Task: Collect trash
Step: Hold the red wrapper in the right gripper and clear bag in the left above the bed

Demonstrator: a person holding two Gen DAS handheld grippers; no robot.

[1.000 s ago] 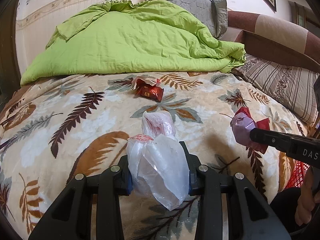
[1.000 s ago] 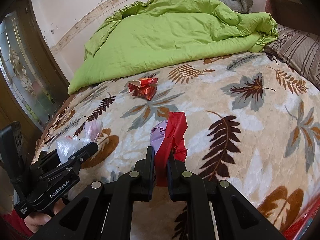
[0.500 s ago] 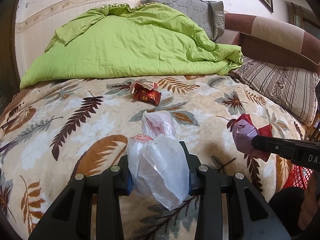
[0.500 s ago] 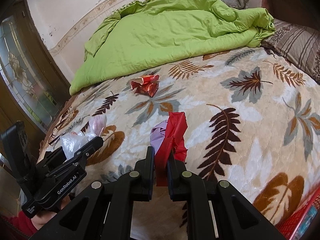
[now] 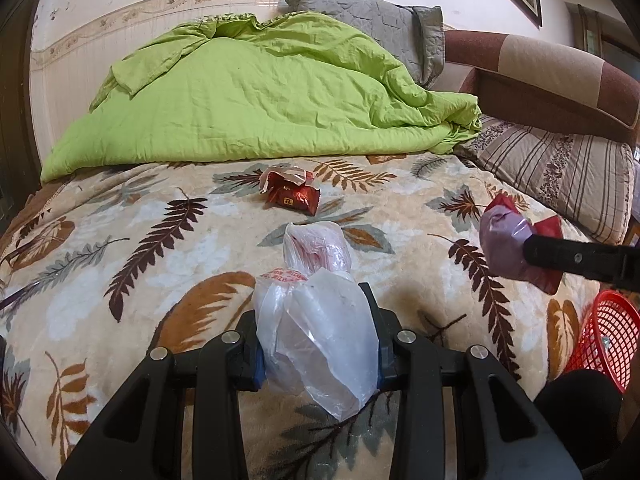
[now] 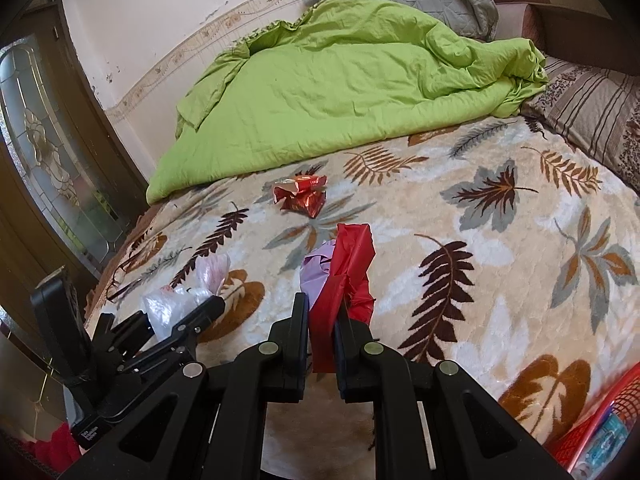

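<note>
- Holding trash in both grippers, above the bed (image 5: 120,248) with its leaf-print blanket.
- Left gripper (image 5: 316,332): jaws partly closed, clamped on a crumpled clear plastic bag (image 5: 320,332). The bag bulges between the fingers and hangs below them; its upper lobe carries red print.
- Right gripper (image 6: 322,328): jaws nearly closed, only a narrow gap, pinching a red wrapper (image 6: 348,280) together with a pale purple plastic piece (image 6: 316,268). The bundle sticks up out of the fingers.
- In the left wrist view the right gripper comes in from the right edge with that same red-and-purple bundle, lifted off the blanket.
- In the right wrist view the left gripper sits at lower left with the clear bag, a bit of red sleeve (image 6: 52,448) beneath it.
- One piece is not in either gripper — a crumpled red foil wrapper (image 5: 292,194) lies on the blanket mid-bed, near the edge of the green duvet (image 5: 248,96) but apart from it.
- Red mesh basket (image 5: 604,336) sits off the right side of the bed, low, partly cut by the frame. The right wrist view shows something bluish inside it — too blurred to identify.
- Grey pillow (image 5: 372,28) behind the duvet, striped pillow (image 5: 560,168) to the right of it.
</note>
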